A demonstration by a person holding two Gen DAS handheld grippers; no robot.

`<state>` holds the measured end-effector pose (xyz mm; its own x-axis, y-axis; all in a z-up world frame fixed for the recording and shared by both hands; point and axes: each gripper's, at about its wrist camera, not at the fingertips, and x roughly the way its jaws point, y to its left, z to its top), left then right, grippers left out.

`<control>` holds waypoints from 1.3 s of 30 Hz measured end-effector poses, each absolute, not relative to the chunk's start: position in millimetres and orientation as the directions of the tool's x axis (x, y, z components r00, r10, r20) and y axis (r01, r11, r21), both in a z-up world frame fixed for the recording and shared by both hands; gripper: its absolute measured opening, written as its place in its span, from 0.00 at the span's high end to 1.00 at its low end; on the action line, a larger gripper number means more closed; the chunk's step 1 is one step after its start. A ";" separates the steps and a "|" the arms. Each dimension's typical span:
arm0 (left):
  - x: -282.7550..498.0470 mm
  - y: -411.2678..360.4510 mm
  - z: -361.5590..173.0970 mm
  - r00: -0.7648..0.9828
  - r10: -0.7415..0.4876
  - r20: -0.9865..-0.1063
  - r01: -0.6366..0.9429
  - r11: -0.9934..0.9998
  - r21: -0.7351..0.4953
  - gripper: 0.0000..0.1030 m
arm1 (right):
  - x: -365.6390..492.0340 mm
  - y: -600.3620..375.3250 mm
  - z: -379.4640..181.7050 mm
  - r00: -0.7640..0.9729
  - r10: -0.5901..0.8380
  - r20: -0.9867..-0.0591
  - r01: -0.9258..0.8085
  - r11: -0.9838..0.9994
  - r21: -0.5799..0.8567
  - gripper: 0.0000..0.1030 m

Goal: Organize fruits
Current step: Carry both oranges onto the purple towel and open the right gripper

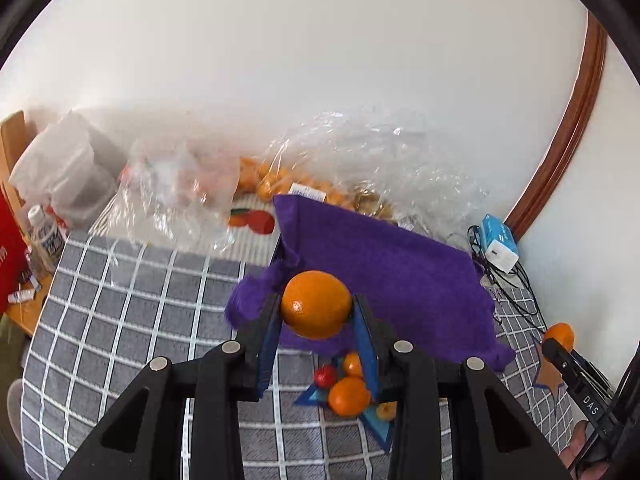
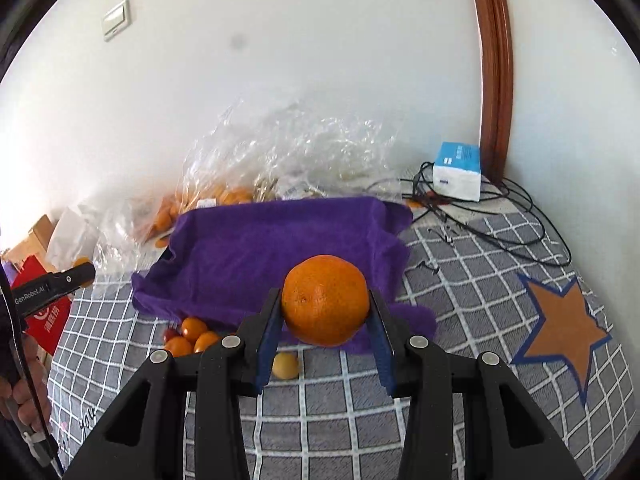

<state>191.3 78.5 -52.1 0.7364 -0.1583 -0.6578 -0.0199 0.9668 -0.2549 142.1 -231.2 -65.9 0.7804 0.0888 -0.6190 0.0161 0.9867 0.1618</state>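
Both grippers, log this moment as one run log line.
left gripper: shut on orange | right gripper: shut on second orange | both above purple cloth | loose fruit on table

"GenRobot.AI" on left gripper (image 2: 82, 274)

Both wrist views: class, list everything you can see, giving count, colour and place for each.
held oranges: two, orange, one in the left gripper, one in the right gripper
loose fruit: several small orange ones, one red, one yellow, on the tablecloth before the purple cloth
purple cloth: one, purple, draped over something mid-table
tablecloth: one, grey with white grid and an orange star
plastic bags: clear, crumpled by the wall, holding more orange fruit
box: one, blue and white, far right corner, among black cables
left gripper: black, blue pads, shut on an orange
right gripper: same, shut on an orange
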 end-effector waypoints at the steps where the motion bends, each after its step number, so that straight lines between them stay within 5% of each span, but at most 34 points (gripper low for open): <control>1: 192.8 77.3 -50.3 0.738 -0.158 -0.657 -0.018 0.967 -0.252 0.68 | 147.0 -233.8 -64.4 0.784 0.085 -0.614 0.020 0.987 0.161 0.60; 17: 272.2 62.3 -71.4 0.702 -0.181 -0.689 -0.006 0.966 -0.260 0.68 | 220.3 -233.7 -63.1 0.799 0.073 -0.597 0.029 0.987 0.159 0.60; 39: 323.8 53.1 -139.4 0.606 -0.136 -0.784 -0.013 0.983 -0.181 0.68 | 292.1 -213.6 -146.5 0.697 0.084 -0.713 0.015 0.991 0.131 0.60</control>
<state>323.8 53.1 -139.4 0.6057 -0.1360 -0.7839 -0.0129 0.9835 -0.1806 292.1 -213.6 -146.5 0.6965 0.0842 -0.7126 0.0146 0.9912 0.1314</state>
